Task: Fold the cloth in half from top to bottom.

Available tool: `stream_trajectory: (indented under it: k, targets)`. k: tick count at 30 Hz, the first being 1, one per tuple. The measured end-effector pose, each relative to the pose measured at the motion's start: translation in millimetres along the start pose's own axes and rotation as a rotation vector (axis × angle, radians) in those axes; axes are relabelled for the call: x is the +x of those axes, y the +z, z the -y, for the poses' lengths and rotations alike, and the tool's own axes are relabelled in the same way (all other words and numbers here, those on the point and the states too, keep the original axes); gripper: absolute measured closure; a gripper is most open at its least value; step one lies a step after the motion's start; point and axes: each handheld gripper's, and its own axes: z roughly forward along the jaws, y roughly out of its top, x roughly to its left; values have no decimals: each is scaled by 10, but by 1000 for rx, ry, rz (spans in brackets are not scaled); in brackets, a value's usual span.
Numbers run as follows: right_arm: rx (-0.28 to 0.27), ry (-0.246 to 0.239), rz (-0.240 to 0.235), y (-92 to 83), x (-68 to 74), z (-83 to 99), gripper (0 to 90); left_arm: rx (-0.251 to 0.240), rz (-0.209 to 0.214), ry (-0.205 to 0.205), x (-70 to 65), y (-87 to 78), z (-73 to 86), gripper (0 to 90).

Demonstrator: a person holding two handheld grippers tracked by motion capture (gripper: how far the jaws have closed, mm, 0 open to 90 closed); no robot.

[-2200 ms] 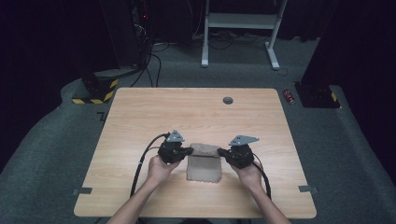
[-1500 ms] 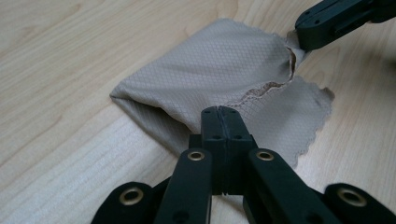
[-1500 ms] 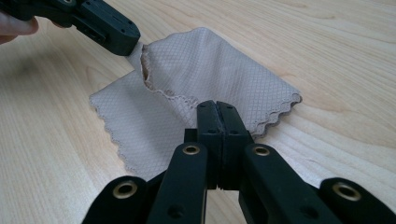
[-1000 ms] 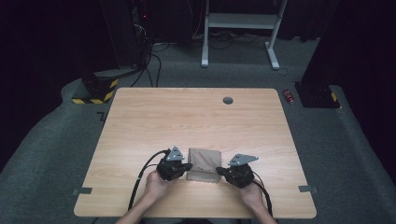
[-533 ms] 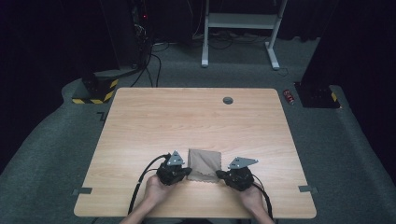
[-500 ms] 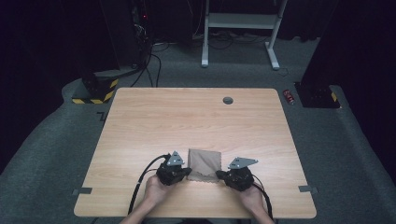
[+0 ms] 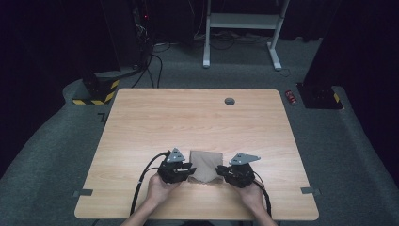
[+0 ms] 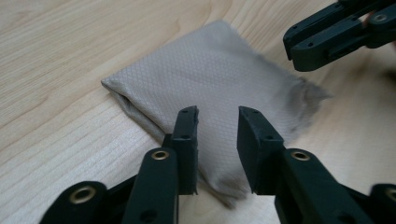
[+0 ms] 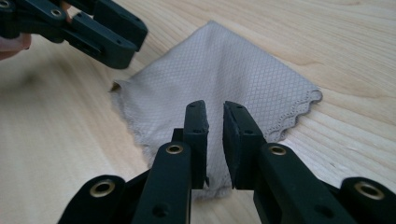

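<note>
Jaws of the left gripper [image 8: 217, 119] stand apart with a clear gap, having just been opening, and nothing is pinched between them; the near edge of a folded grey cloth [image 8: 205, 88] lies flat on the table under the gap. Jaws of the right gripper [image 9: 215, 116] have also just been opening but stand only narrowly apart, with the cloth [image 9: 219, 79] lying beneath them rather than pressed by the pads. In the high view the left gripper [image 7: 186, 170] sits at the cloth's near-left corner and the right gripper [image 7: 221, 172] at its near-right corner, each held in one of the person's hands, which enter from the bottom edge. The cloth [image 7: 206, 164] rests near the front edge of the wooden table [image 7: 188, 117], roughly midway across it, folded, with a scalloped edge visible in the right gripper view. A small dark round disc [image 7: 229, 100] lies well apart near the far edge.
</note>
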Motion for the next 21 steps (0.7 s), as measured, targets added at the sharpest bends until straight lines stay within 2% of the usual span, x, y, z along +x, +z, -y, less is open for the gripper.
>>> stream_trajectory:
  k: [2,5,11,12,16,18,21]
  targets:
    - [20,-6,7,69,13,3,788,34,-13,16,-19,80,4,661]
    - [42,-27,18,97,51,40,772,51,-18,24,-37,100,52,637]
    - [84,-70,30,18,129,198,722,78,-21,17,-23,23,208,598]
    - [86,-73,35,9,140,230,711,67,-24,17,-24,10,238,595]
    - [78,-75,41,-35,126,282,691,75,-29,18,-6,-55,276,577]
    - [63,-58,37,-56,91,253,688,66,-34,6,18,-82,268,559]
    - [25,-24,63,-77,5,148,695,30,-37,-48,94,-114,211,544]
